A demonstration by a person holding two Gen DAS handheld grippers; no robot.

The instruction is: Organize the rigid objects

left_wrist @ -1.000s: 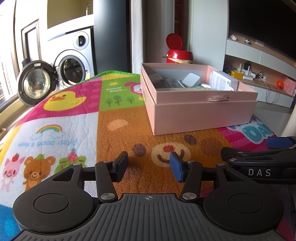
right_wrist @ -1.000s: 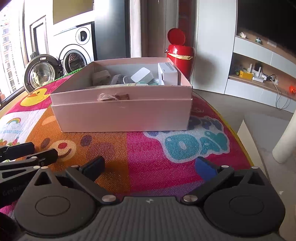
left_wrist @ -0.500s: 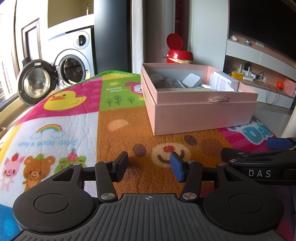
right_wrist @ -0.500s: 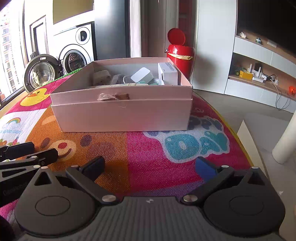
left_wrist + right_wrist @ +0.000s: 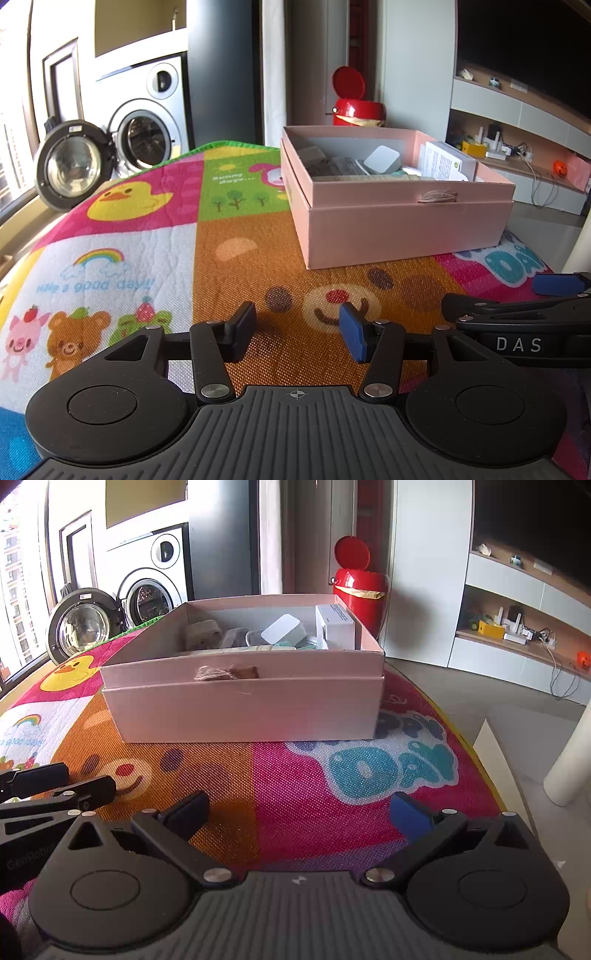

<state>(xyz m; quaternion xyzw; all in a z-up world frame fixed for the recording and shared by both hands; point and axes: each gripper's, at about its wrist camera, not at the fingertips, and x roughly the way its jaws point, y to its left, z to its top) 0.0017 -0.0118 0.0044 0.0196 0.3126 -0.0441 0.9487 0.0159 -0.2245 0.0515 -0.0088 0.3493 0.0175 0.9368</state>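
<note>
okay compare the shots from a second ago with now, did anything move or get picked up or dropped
Nothing visibly changed. Both hand-held grippers, left and right, hang open and empty over the play mat, and the pink box sits in the same spot with its contents as before.

Colourful cartoon mat (image 5: 147, 236), washer (image 5: 147, 122) with open door (image 5: 72, 164), red bin (image 5: 360, 587), wall shelves (image 5: 517, 627)

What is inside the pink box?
The pink box holds a white carton, a grey-white rounded item and greyish pieces; its near wall hides whatever lies lower.
</note>
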